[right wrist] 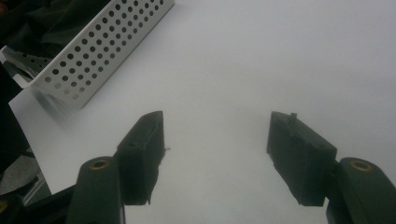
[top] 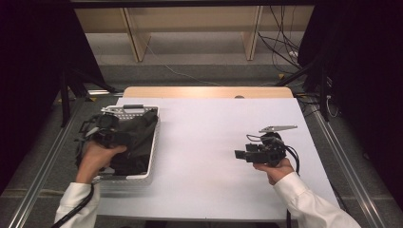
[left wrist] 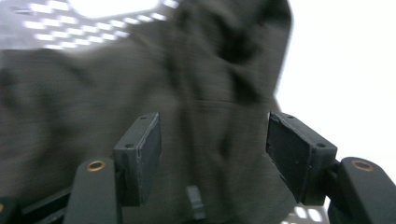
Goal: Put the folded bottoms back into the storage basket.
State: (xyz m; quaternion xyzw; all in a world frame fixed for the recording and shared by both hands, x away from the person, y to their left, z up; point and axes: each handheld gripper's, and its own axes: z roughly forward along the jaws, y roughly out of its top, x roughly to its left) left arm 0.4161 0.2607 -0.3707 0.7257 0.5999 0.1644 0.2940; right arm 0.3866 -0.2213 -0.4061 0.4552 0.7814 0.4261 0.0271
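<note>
A white perforated basket (top: 153,151) stands at the table's left side, with a dark grey cloth (top: 138,137) bunched inside it. My left gripper (top: 113,137) hovers over the cloth in the basket. In the left gripper view its jaws (left wrist: 215,154) stand apart, with the cloth (left wrist: 93,93) lying beyond them and nothing pinched between the pads. My right gripper (top: 239,154) is held low over the white table at the right and points left. Its jaws (right wrist: 215,154) are open and empty, and the basket's wall (right wrist: 102,51) lies farther off.
The white tabletop (top: 214,142) stretches between the basket and the right hand. A wooden edge (top: 204,91) runs along its far side. Black stands and cables (top: 285,52) sit on the floor behind and to both sides.
</note>
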